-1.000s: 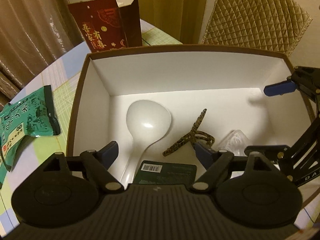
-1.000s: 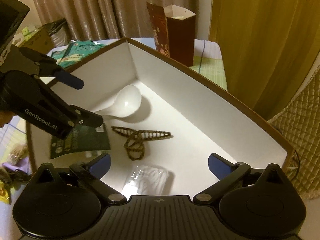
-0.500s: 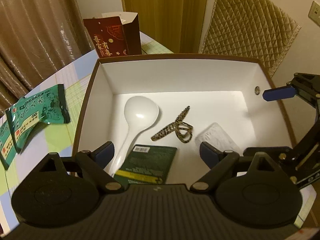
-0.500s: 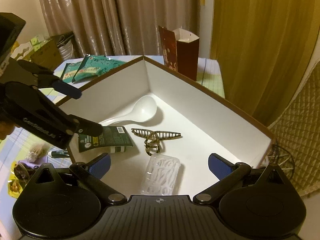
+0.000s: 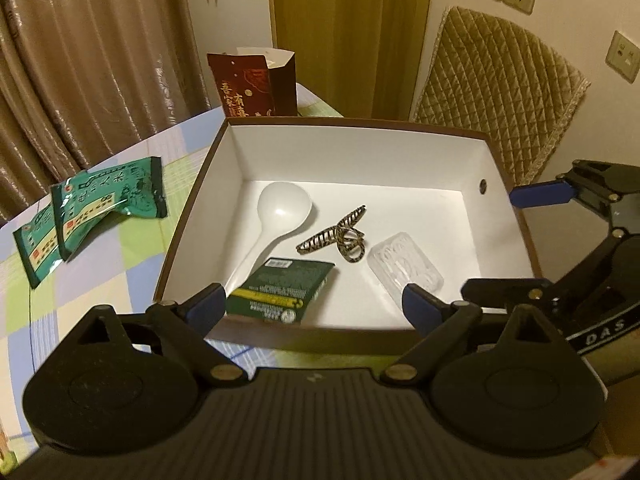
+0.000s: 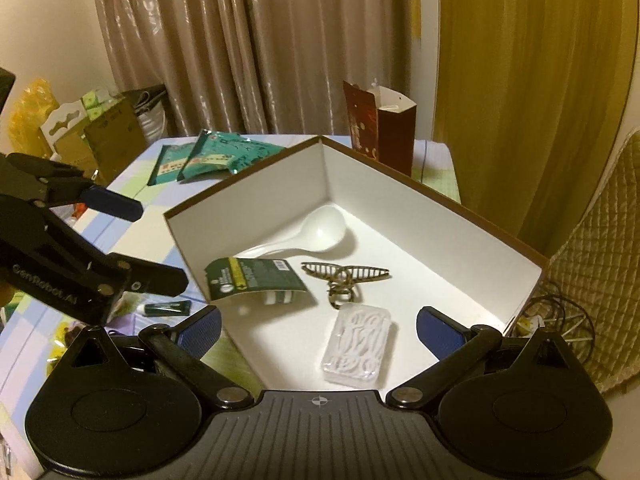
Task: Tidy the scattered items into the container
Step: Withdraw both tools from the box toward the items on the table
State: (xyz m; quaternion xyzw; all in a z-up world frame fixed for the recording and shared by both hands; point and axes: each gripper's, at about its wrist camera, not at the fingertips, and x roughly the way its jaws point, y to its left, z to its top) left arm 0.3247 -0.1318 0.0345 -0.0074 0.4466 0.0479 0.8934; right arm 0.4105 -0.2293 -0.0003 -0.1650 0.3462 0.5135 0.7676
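**Four items in the box, two packets outside**

The white-lined box point(image 5: 236, 168) holds one white plastic spoon point(image 5: 280, 216), one dark green packet point(image 5: 282, 292) beside its handle, one striped hair claw point(image 5: 340, 236) and one clear plastic case point(image 5: 404, 266). Two green snack packets point(image 5: 108, 200) lie on the checked tablecloth point(image 5: 120, 264), left of the box.

The left gripper point(image 5: 312, 308) hovers over the box's near edge, fingers spread wide, empty. The right gripper point(image 6: 318, 326) hovers above the clear case, equally wide and empty.
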